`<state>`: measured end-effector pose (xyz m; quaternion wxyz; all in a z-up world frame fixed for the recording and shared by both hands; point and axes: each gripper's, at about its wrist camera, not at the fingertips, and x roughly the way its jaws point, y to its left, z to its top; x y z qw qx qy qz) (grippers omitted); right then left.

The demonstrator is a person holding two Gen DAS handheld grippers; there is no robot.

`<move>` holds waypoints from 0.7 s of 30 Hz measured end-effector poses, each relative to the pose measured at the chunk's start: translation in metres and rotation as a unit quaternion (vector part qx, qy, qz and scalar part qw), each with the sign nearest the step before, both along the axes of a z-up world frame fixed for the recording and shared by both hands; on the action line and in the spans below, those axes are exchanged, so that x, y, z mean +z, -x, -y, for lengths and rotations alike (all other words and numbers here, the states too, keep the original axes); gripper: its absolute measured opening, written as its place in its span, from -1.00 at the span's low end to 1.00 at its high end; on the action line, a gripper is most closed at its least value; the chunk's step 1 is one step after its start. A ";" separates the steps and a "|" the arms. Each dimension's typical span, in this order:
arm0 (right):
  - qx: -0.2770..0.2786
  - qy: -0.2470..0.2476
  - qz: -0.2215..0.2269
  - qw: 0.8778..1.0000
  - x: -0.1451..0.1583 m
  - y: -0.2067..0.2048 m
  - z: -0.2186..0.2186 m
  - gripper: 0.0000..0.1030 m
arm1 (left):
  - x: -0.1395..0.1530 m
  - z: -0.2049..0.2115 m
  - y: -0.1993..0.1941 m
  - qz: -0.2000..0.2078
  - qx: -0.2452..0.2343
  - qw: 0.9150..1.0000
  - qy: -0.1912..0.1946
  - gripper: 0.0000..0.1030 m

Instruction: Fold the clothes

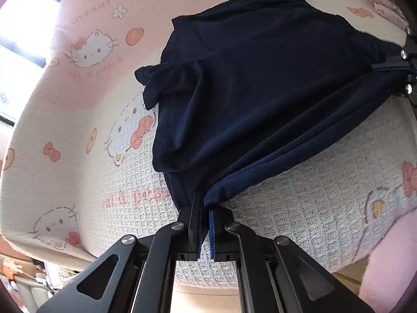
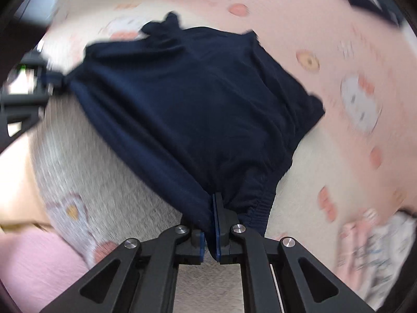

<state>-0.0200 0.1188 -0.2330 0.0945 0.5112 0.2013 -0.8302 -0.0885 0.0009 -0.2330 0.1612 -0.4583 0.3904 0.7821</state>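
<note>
Here, navy shorts over cartoon-cat blanket, bright window

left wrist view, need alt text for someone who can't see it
The left gripper is shut on the near edge of a dark navy garment, stretched taut to the right gripper, which pinches it at the right edge of the view. The garment hangs over a pink and white cartoon cat blanket.
</note>
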 end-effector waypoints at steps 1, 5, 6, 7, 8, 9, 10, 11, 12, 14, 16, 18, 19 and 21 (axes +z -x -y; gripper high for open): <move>-0.011 0.023 0.008 1.000 0.001 0.001 -0.005 -0.89 | 0.001 0.001 0.004 0.012 0.007 1.000 -0.007 -0.99; -0.051 0.092 0.036 0.994 0.000 0.011 -0.020 -0.88 | 0.007 0.012 0.022 0.063 0.039 0.996 -0.058 -0.98; -0.062 0.112 0.046 0.991 0.000 0.013 -0.026 -0.88 | 0.008 0.015 0.027 0.077 0.048 0.993 -0.073 -0.98; -0.072 0.133 0.056 0.987 0.000 0.016 -0.031 -0.88 | 0.009 0.017 0.032 0.089 0.056 0.991 -0.084 -0.98; -0.083 0.153 0.066 0.983 0.000 0.019 -0.037 -0.88 | 0.009 0.019 0.035 0.099 0.060 0.989 -0.090 -0.98; -0.094 0.173 0.076 0.978 -0.001 0.021 -0.042 -0.88 | 0.009 0.020 0.039 0.107 0.064 0.988 -0.095 -0.98; -0.104 0.193 0.086 0.972 -0.001 0.024 -0.048 -0.88 | 0.009 0.020 0.041 0.115 0.066 0.986 -0.097 -0.98; -0.115 0.213 0.095 0.966 -0.001 0.026 -0.053 -0.88 | 0.009 0.020 0.044 0.122 0.068 0.985 -0.097 -0.98; -0.125 0.233 0.105 0.959 -0.002 0.029 -0.059 -0.88 | 0.010 0.020 0.046 0.129 0.069 0.984 -0.097 -0.98; -0.142 0.270 0.118 0.945 0.000 0.032 -0.069 -0.88 | 0.012 0.020 0.049 0.140 0.070 0.982 -0.106 -0.97; -0.145 0.284 0.120 0.940 0.004 0.031 -0.073 -0.88 | 0.018 0.023 0.053 0.147 0.075 0.979 -0.121 -0.97; -0.147 0.290 0.124 0.938 0.008 0.031 -0.076 -0.88 | 0.023 0.025 0.057 0.153 0.078 0.976 -0.134 -0.97; -0.149 0.286 0.125 0.938 0.010 0.033 -0.076 -0.88 | 0.026 0.026 0.058 0.153 0.077 0.976 -0.137 -0.97; -0.152 0.278 0.128 0.940 0.013 0.036 -0.078 -0.88 | 0.034 0.027 0.061 0.153 0.072 0.975 -0.146 -0.97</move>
